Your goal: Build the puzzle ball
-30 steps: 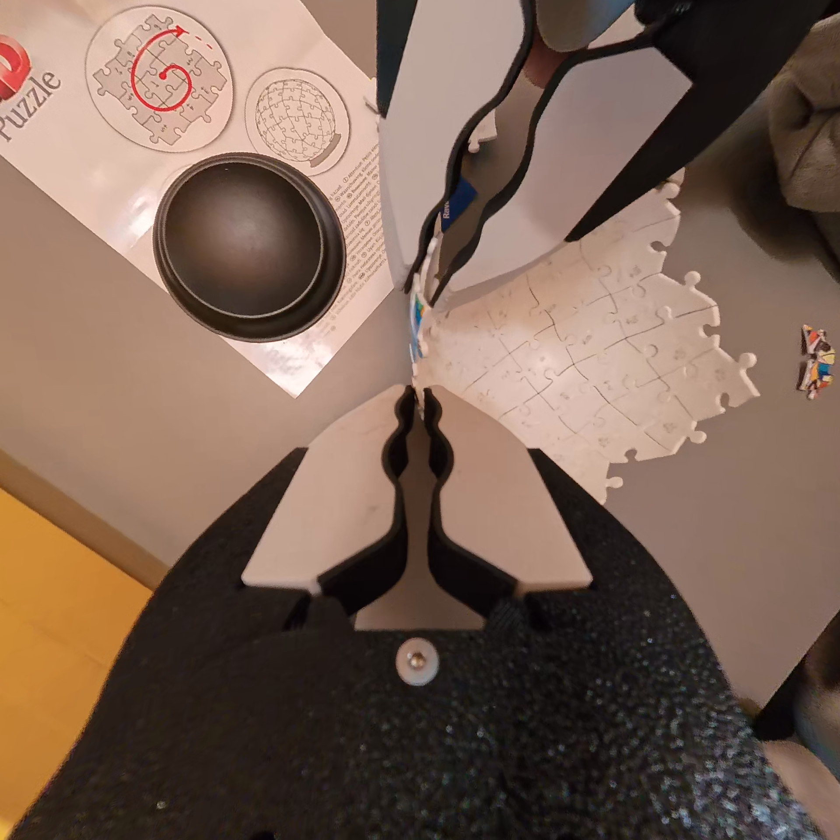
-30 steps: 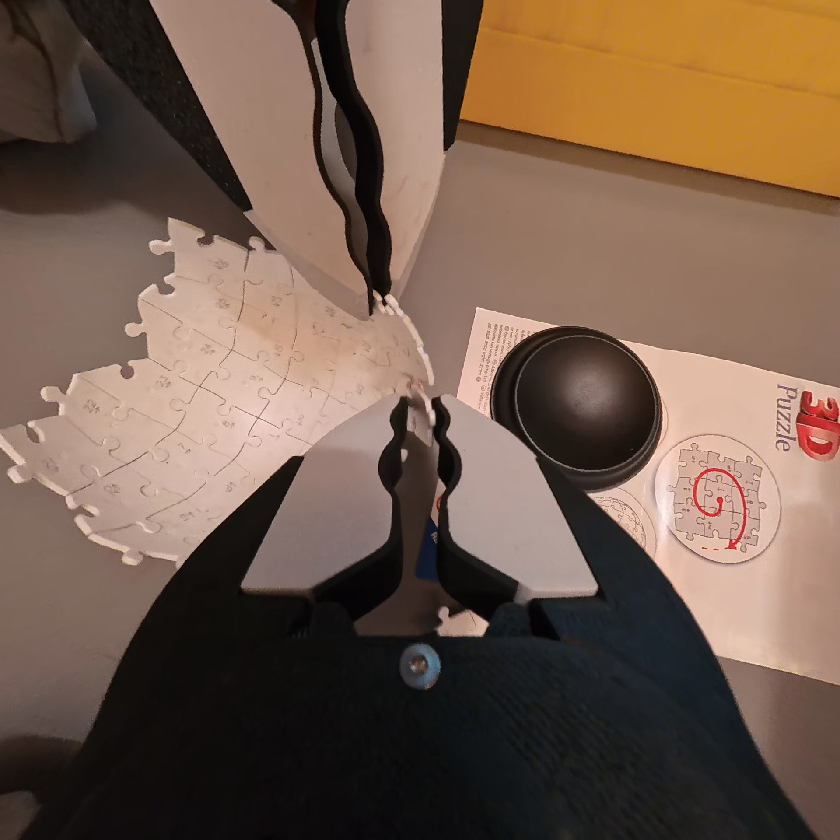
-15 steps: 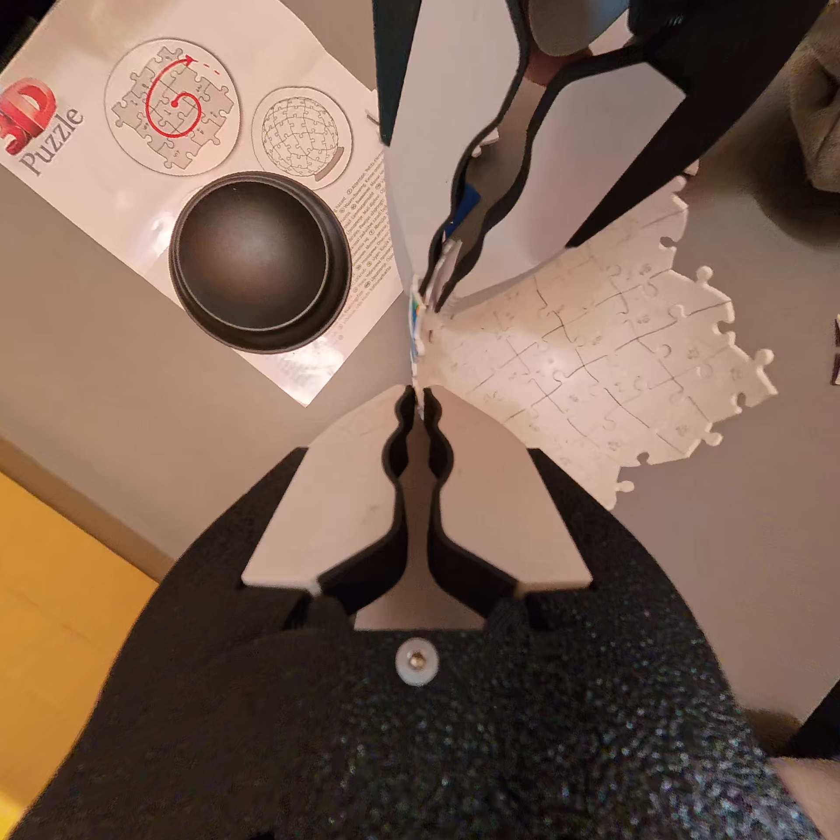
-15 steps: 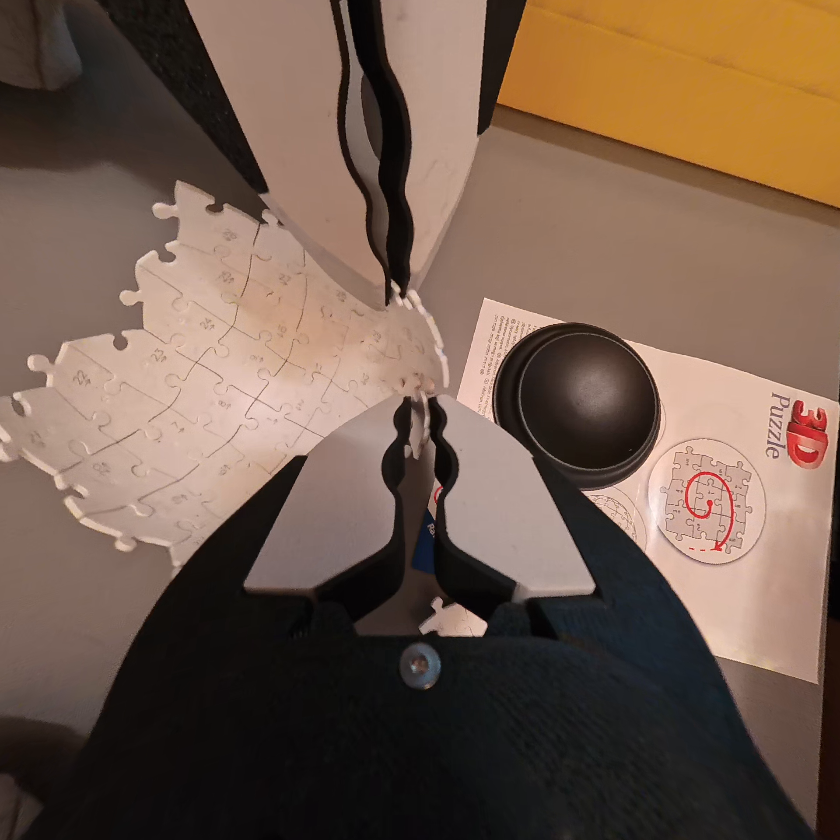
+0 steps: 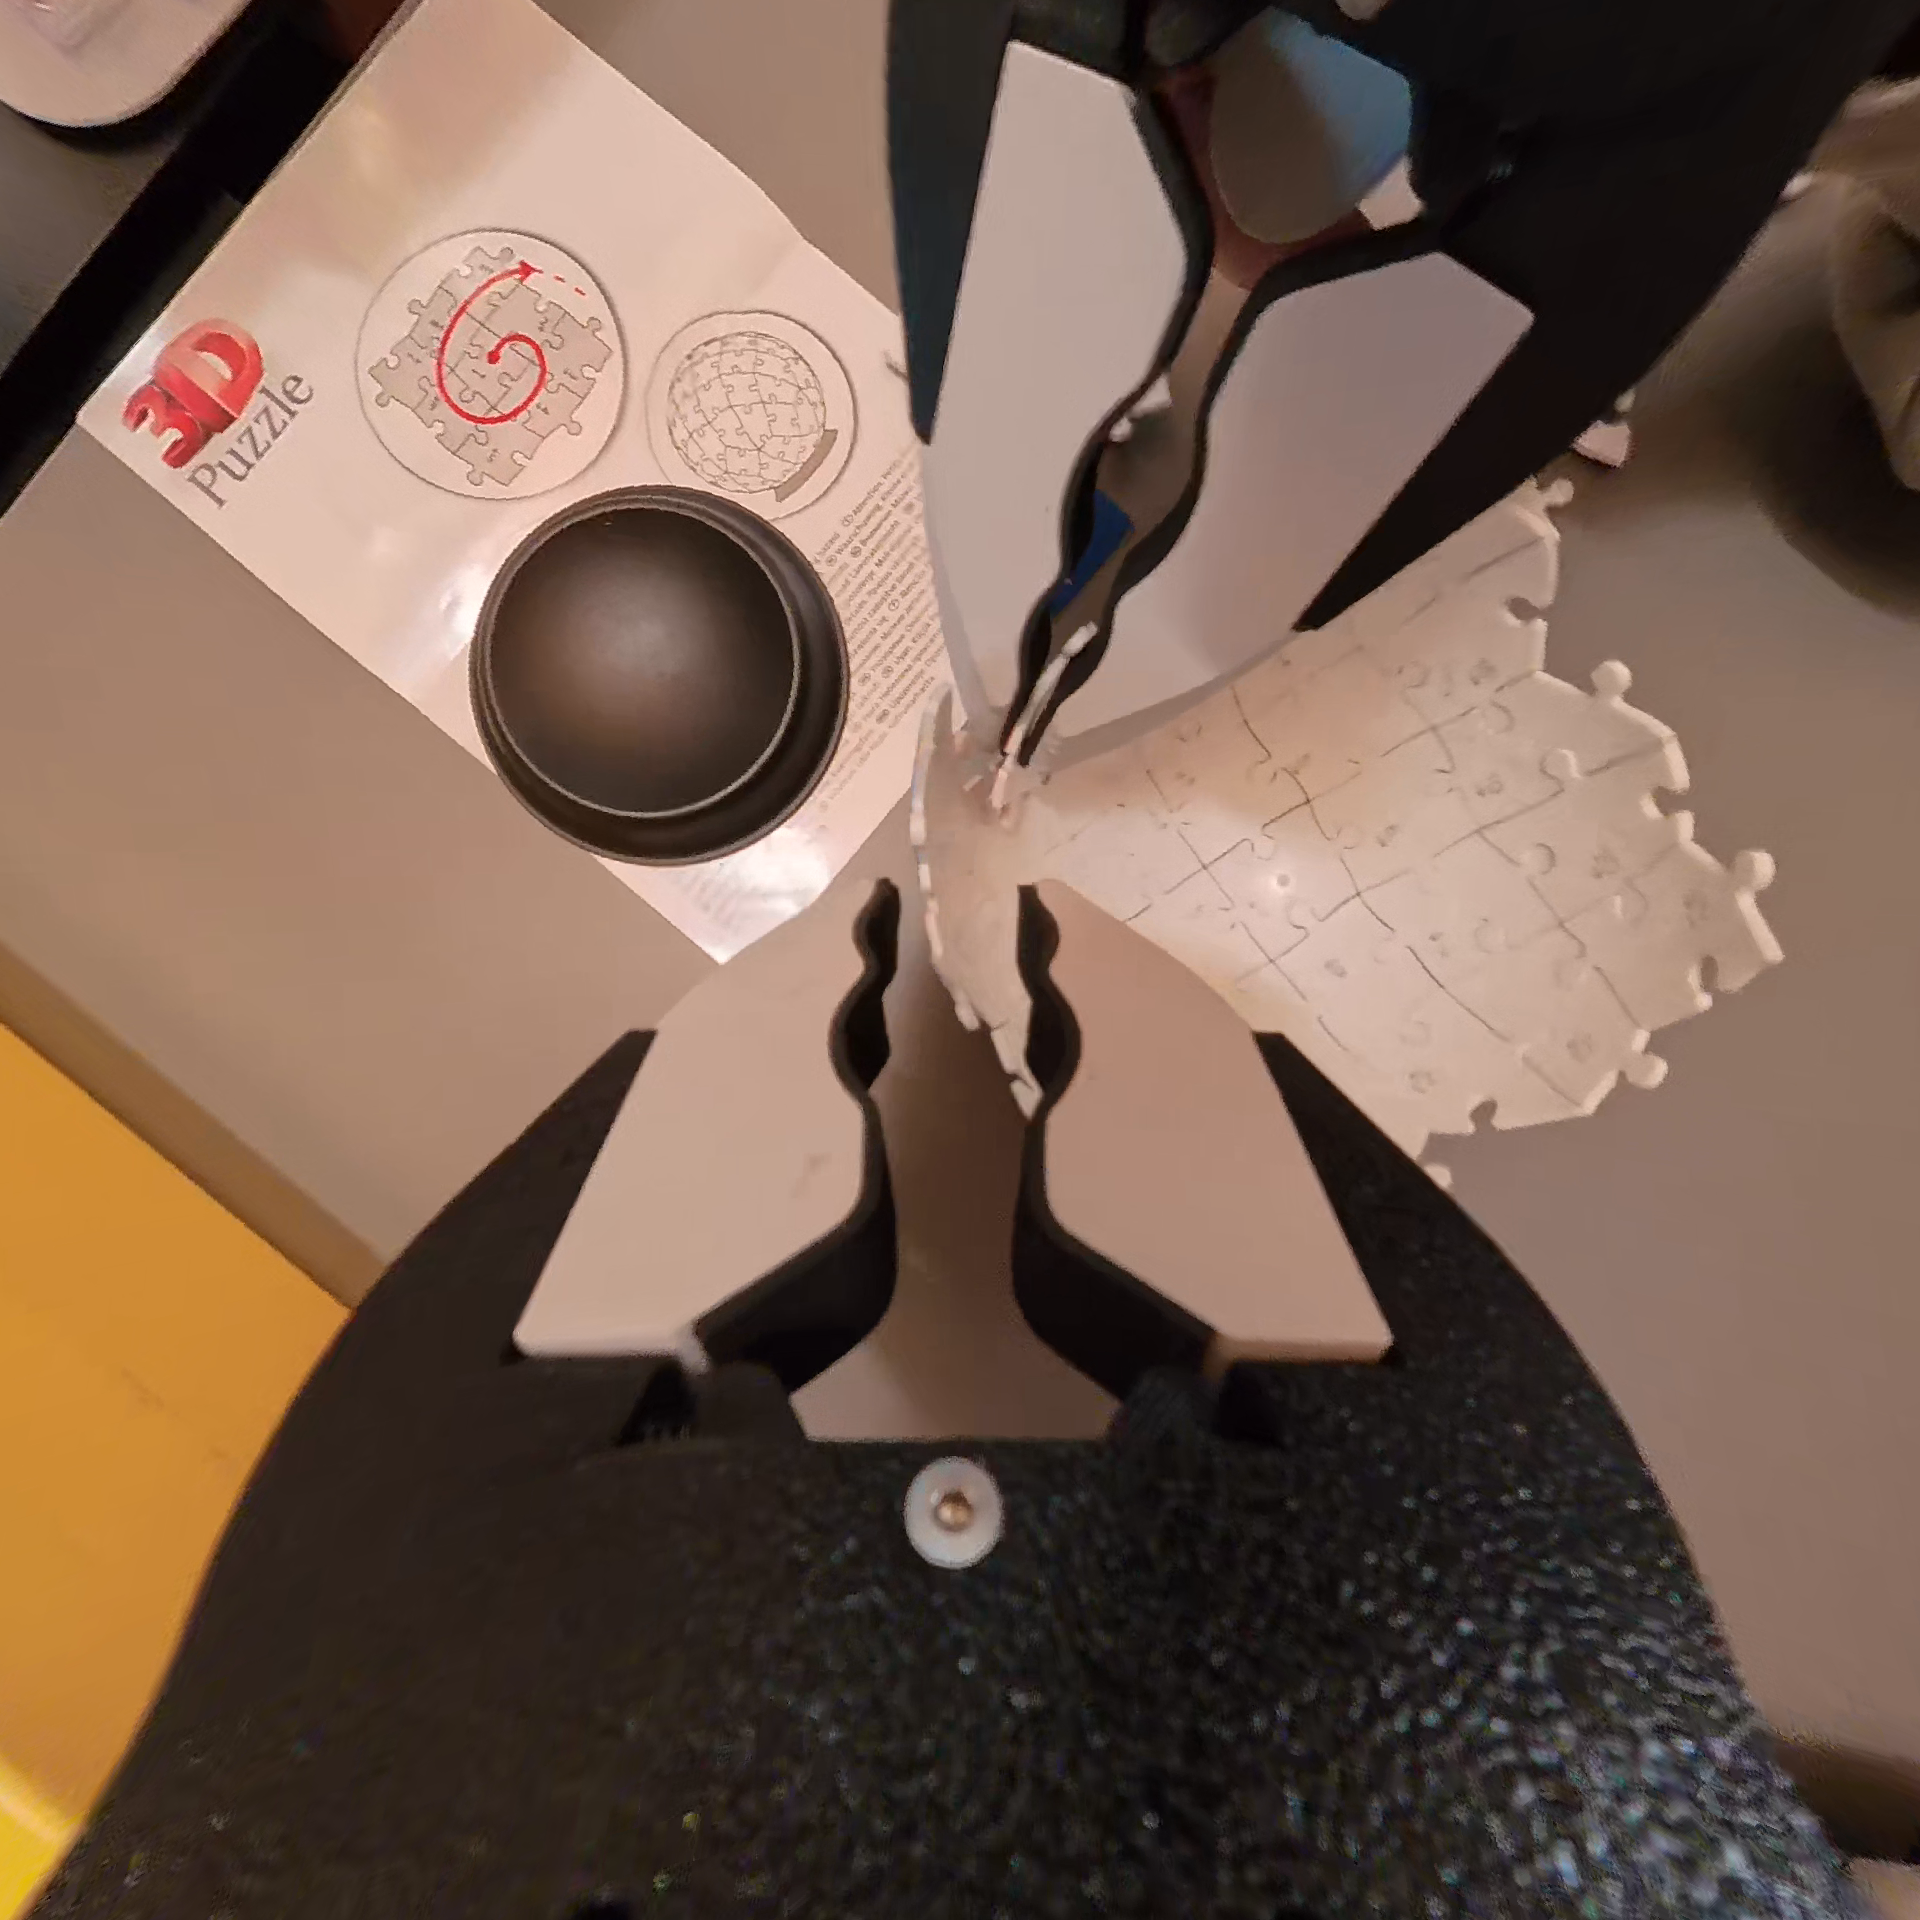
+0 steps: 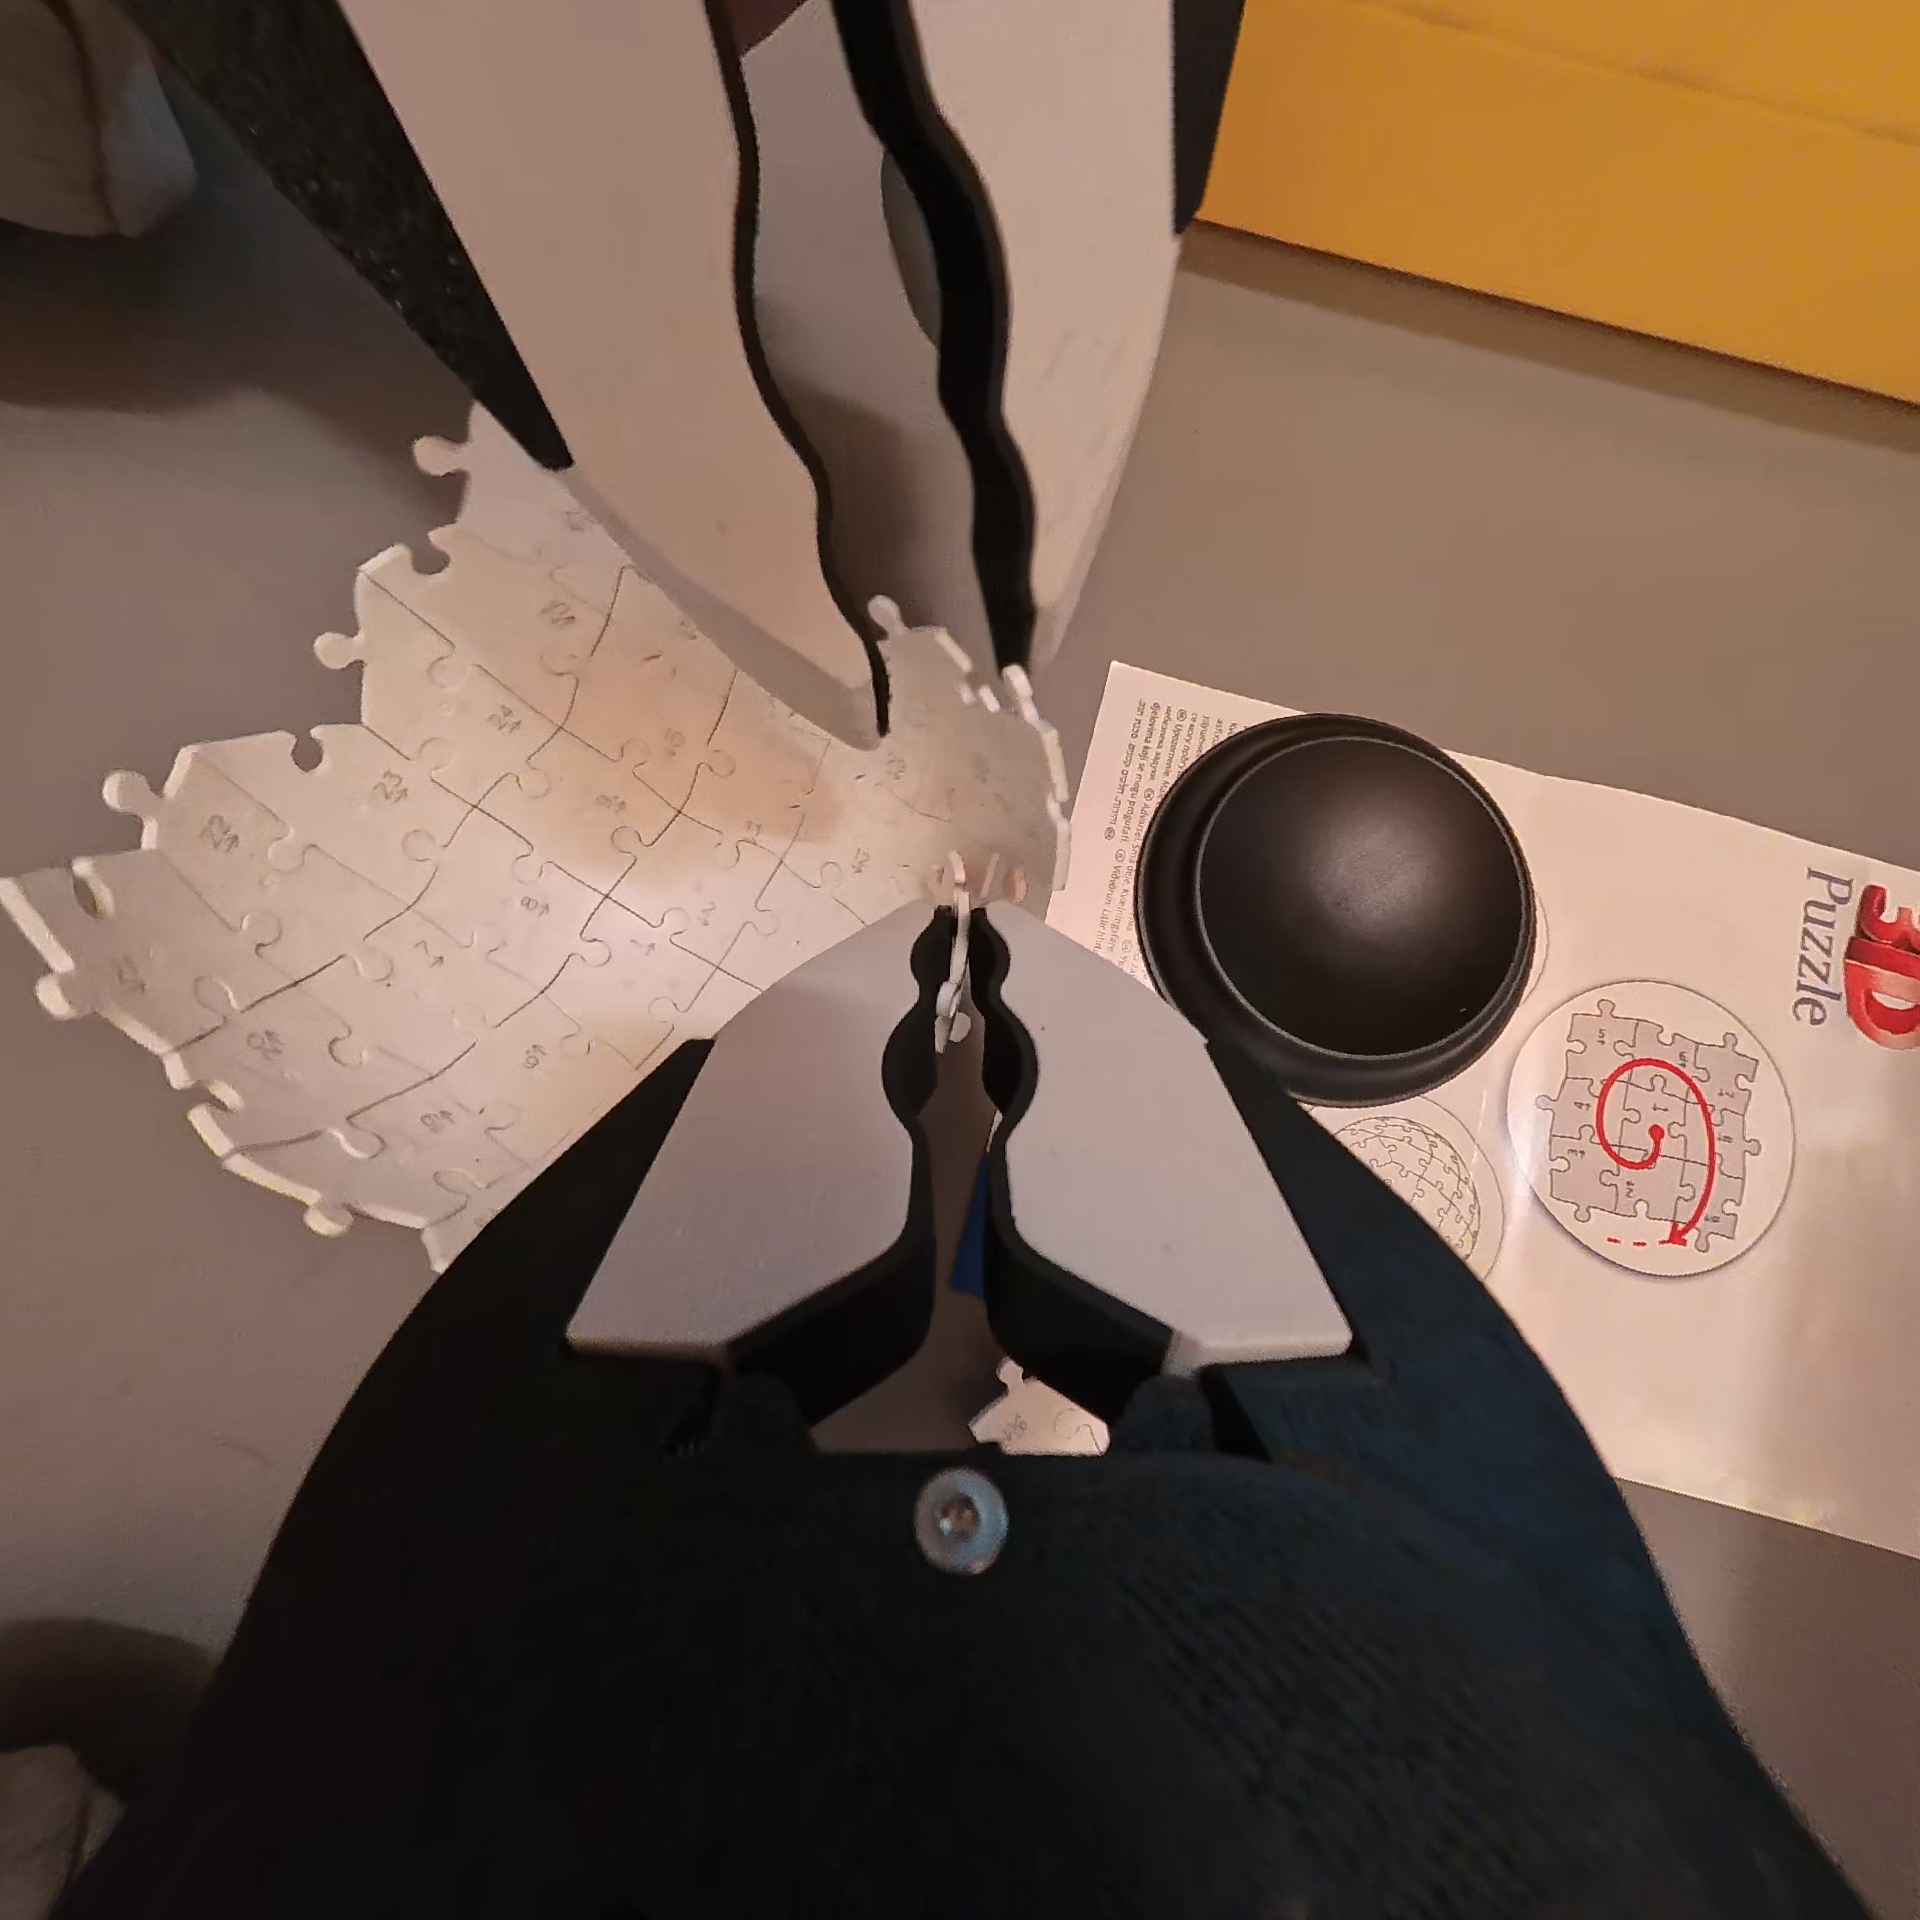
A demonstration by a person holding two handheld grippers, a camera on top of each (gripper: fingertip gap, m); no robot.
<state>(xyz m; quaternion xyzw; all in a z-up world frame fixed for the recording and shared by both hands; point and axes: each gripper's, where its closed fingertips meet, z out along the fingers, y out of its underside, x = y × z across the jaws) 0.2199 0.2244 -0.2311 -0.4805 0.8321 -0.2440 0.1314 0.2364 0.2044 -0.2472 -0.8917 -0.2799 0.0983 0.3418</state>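
Note:
A curved white sheet of joined puzzle pieces lies blank side up on the grey table, also in the right wrist view. My left gripper is open, with the sheet's raised narrow edge between its fingers; it comes in from the top of the right wrist view. My right gripper is shut on a single puzzle piece, held edge-on against the sheet's narrow edge. It comes in from the top of the left wrist view with the piece in its tips.
A black dome-shaped stand sits on a white instruction leaflet beside the sheet, also in the right wrist view. A loose white piece lies under my right gripper. A yellow surface borders the table. Grey cloth lies at the far right. My two grippers' fingertips are within a few centimetres of each other.
My left gripper has opened and let go of the sheet's edge. Both grippers have shifted, and the sheet's narrow edge now curls up between the left fingers. The right gripper still holds its piece.

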